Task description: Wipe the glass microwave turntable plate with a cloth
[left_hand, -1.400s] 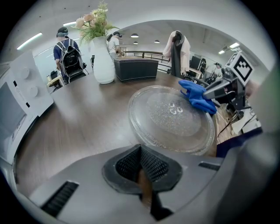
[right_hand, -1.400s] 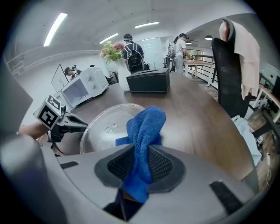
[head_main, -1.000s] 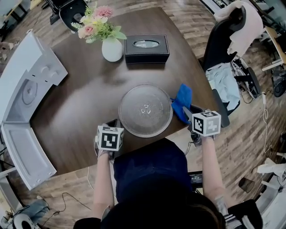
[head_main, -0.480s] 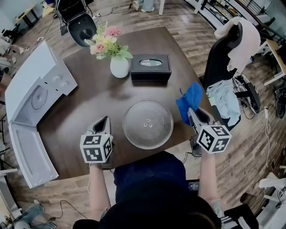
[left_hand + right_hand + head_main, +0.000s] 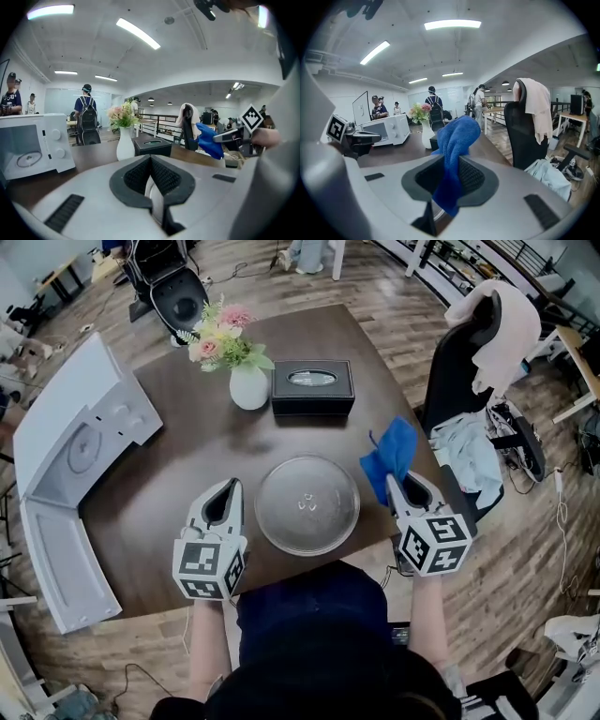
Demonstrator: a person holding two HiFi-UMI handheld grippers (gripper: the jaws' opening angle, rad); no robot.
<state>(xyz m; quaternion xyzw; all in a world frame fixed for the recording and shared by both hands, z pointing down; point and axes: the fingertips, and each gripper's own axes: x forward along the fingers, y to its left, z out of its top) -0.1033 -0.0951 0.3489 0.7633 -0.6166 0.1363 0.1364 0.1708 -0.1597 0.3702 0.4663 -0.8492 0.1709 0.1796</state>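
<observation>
The round glass turntable plate (image 5: 307, 504) lies flat on the dark wooden table (image 5: 187, 446), near its front edge. My left gripper (image 5: 228, 486) hovers just left of the plate, shut with nothing between its jaws; in the left gripper view the left gripper (image 5: 151, 157) points level across the table. My right gripper (image 5: 398, 482) is held to the right of the plate, shut on a blue cloth (image 5: 392, 456) that sticks up past its tips. In the right gripper view the cloth (image 5: 454, 140) bunches between the right gripper (image 5: 451, 161) jaws.
A white microwave (image 5: 75, 427) with its door swung open stands at the table's left. A white vase of flowers (image 5: 248, 385) and a black tissue box (image 5: 313, 387) sit behind the plate. A black office chair (image 5: 478, 352) draped with clothes is at the right.
Both grippers have risen and tipped forward. The cloth has lifted away from the plate's right rim, and the left gripper has moved from the plate's near left corner up beside it.
</observation>
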